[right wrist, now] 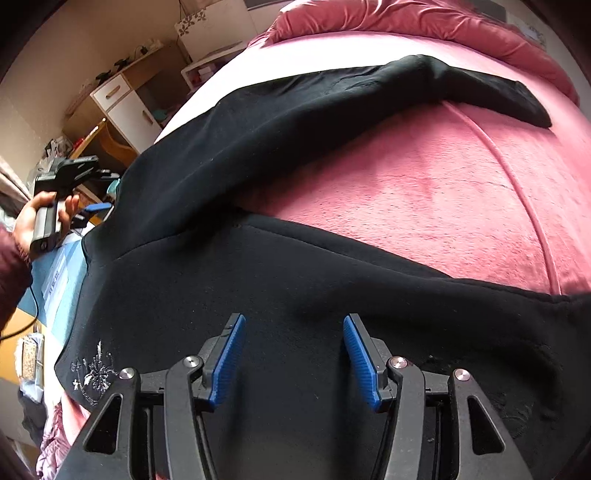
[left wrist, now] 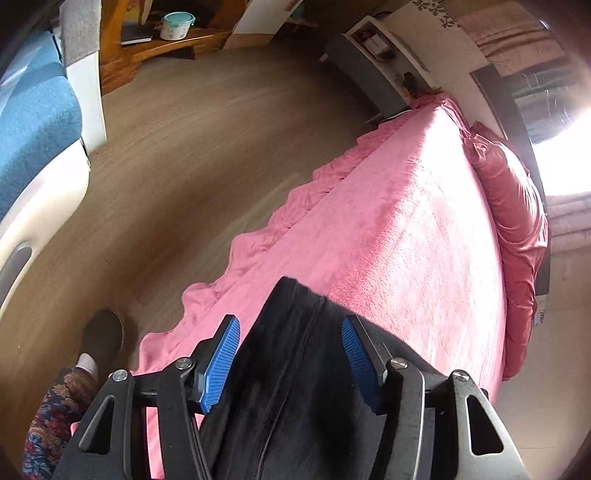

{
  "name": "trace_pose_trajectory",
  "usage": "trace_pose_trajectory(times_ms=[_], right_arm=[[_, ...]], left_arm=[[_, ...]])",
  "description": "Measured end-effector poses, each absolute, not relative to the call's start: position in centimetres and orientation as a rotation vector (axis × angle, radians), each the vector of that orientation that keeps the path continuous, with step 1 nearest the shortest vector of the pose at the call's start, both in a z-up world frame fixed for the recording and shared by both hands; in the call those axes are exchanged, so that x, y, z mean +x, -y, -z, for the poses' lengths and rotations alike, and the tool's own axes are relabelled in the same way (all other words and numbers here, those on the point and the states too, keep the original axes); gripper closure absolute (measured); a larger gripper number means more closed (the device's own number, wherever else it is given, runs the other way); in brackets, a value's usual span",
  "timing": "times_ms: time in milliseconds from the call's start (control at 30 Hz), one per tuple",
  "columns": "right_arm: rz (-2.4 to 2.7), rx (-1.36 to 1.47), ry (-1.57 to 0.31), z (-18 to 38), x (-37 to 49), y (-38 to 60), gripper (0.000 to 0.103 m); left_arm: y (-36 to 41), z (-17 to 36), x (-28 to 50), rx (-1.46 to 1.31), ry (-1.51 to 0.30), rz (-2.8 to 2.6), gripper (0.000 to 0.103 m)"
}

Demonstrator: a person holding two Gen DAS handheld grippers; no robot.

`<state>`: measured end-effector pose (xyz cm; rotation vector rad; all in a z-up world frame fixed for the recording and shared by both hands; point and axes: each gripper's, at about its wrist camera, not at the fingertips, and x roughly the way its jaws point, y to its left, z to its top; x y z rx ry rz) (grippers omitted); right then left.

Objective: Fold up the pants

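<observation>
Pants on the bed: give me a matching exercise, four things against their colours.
Things:
1. pants
2. bed cover
3. gripper pads
4. container lid

Colours:
A. teal
B. black
C. pink
D. blue

Pairs: 1-B, 2-C, 3-D, 4-A

One pair of black pants on one pink bed — two legs visible. Two grippers: left gripper, right gripper, each with two blue pads. One red duvet. One lidded container — on one wooden shelf. One slippered foot.
</observation>
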<state>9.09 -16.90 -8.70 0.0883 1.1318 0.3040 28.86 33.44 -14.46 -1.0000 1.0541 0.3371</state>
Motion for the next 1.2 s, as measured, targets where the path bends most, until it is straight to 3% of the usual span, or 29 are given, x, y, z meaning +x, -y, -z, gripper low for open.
trace_pose_trajectory(times_ms=[100,133,233,367,567,767,1100,1200], right_arm=[[-0.308,0.085,-1.140,9.1,9.3,16.6,0.043],[-0.308,0.085,-1.142,9.2,9.3,16.3,0.043],[-0.302,0.095,-1.146,9.4,9.3,16.2,0.041],[-0.295,0.099,-1.144,9.2,9.1,16.1,0.041],[-0.286,0.122,-1.138,9.0,9.3,16.6,0.041],[-0.286,0.169,-1.117,8.0,9.6,17.8,0.041],[-0.349,0.286,-1.049,4.3,14.9,17.6,0.042],[-0.365,0.370,-1.048,3.7,18.3,17.5,0.048]], left_arm=[[-33.0,14.6,29.5,-0.979,-1.052,-0.329,0.048],[-32.8,14.6,29.7,-0.972,-1.056,-0.325,0.055],[-32.5,15.2,30.2,-0.977,-1.083,-0.316,0.059],[-31.7,14.5,29.9,-0.931,-1.047,-0.284,0.092],[-28.5,7.8,26.8,-0.765,-0.872,-0.125,0.095],[-22.9,0.9,19.0,-0.643,-0.703,0.199,0.095],[-16.6,0.7,6.8,-0.533,-0.711,0.470,0.096],[-16.6,1.3,5.1,-0.539,-0.736,0.474,0.096]])
